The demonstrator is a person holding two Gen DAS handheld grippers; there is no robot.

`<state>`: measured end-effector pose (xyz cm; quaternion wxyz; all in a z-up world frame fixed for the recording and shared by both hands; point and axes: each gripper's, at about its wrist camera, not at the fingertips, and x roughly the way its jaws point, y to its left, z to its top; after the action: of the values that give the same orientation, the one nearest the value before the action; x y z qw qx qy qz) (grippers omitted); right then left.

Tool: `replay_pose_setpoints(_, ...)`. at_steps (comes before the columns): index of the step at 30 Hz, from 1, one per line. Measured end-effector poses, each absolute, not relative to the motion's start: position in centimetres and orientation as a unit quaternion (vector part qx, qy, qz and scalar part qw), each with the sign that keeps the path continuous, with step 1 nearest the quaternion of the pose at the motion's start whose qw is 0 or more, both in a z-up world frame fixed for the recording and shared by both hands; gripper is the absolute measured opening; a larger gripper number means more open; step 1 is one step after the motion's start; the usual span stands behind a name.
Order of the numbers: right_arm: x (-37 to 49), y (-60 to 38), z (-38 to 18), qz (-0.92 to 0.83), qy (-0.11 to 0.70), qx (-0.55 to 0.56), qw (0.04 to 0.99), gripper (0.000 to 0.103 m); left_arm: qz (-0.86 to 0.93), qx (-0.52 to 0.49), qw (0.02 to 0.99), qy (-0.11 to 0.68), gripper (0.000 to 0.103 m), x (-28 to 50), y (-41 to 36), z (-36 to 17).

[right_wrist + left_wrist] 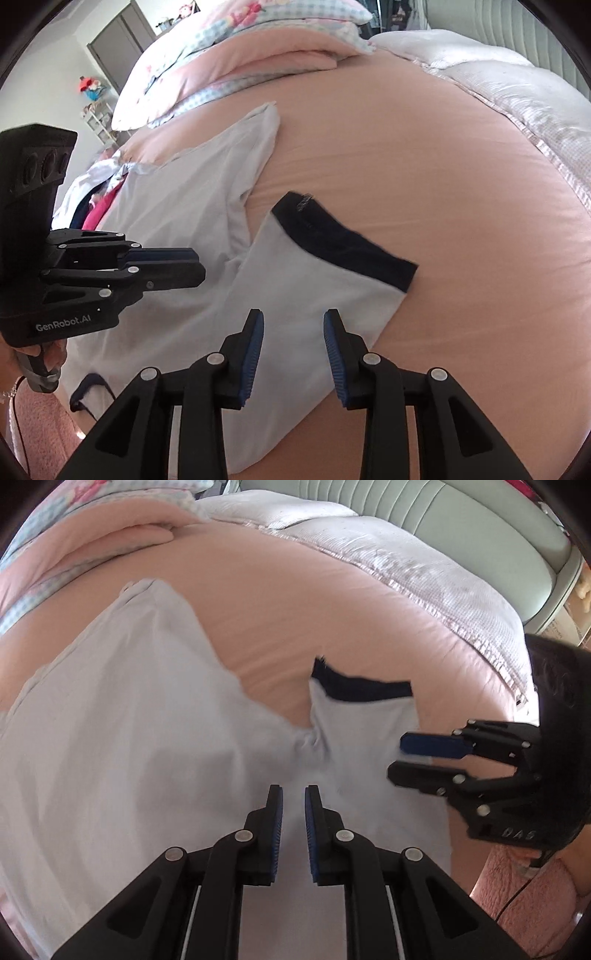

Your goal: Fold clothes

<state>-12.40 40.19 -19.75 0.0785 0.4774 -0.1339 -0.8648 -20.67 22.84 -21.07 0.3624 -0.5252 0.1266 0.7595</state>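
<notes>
- Pink bed sheet (461, 177) under pale shirt (129, 720).
- Left tool (293, 794): nearly closed, empty, above shirt.
- Right tool (293, 317): partly open, empty; navy-cuffed sleeve (332, 266) just ahead.

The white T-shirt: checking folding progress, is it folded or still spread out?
Spread. The white T-shirt lies flat on the pink sheet, navy-cuffed sleeve out sideways.

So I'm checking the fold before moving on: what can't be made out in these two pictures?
- White shirt, left wrist view: near hem hidden under the left gripper.
- Clothes pile, right wrist view: left gripper's body covers it.
- Shirt's neckline, right wrist view: cut off behind the right gripper.
</notes>
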Motion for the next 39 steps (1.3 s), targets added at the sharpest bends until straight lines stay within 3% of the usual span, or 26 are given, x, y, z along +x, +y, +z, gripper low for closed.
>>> replay_pose_setpoints(5,-10.8,35.8,-19.0,-0.855,-0.113,0.492,0.117,0.034,0.764,-0.550,0.331,0.060,0.010,-19.0,18.1,-21.3)
replay_pose_setpoints(9,-9.6,31.1,-19.6,-0.835,-0.079,0.532,0.115,0.034,0.784,-0.541,0.297,0.068,0.013,-17.0,16.0,-19.9)
replay_pose_setpoints(11,-8.7,29.4,-19.7,-0.835,-0.041,0.539,0.101,0.035,0.794,-0.531,0.289,0.063,0.031,-16.2,14.3,-19.3)
replay_pose_setpoints(12,-8.1,28.8,-19.7,-0.837,-0.022,0.539,0.093,0.035,0.797,-0.529,0.285,0.056,0.055,-15.9,13.3,-19.2)
replay_pose_setpoints(13,-7.6,28.9,-19.7,-0.836,-0.022,0.541,0.088,0.035,0.800,-0.530,0.277,0.050,0.068,-15.8,12.5,-19.2)
replay_pose_setpoints(23,-4.5,29.1,-17.8,-0.845,-0.088,0.521,0.084,0.035,0.846,-0.498,0.176,0.067,0.068,-14.7,8.3,-20.5)
replay_pose_setpoints(27,-7.3,26.0,-17.1,-0.868,-0.015,0.492,0.063,0.035,0.836,-0.505,0.159,0.141,0.068,-14.0,9.5,-22.4)
replay_pose_setpoints(30,-8.5,25.8,-19.1,-0.841,-0.031,0.536,0.072,0.035,0.835,-0.496,0.153,0.182,0.068,-12.2,10.0,-22.7)
replay_pose_setpoints(39,-2.0,26.1,-20.3,-0.820,0.015,0.565,0.094,0.043,0.822,-0.522,0.178,0.139,0.071,-9.4,6.6,-22.9)
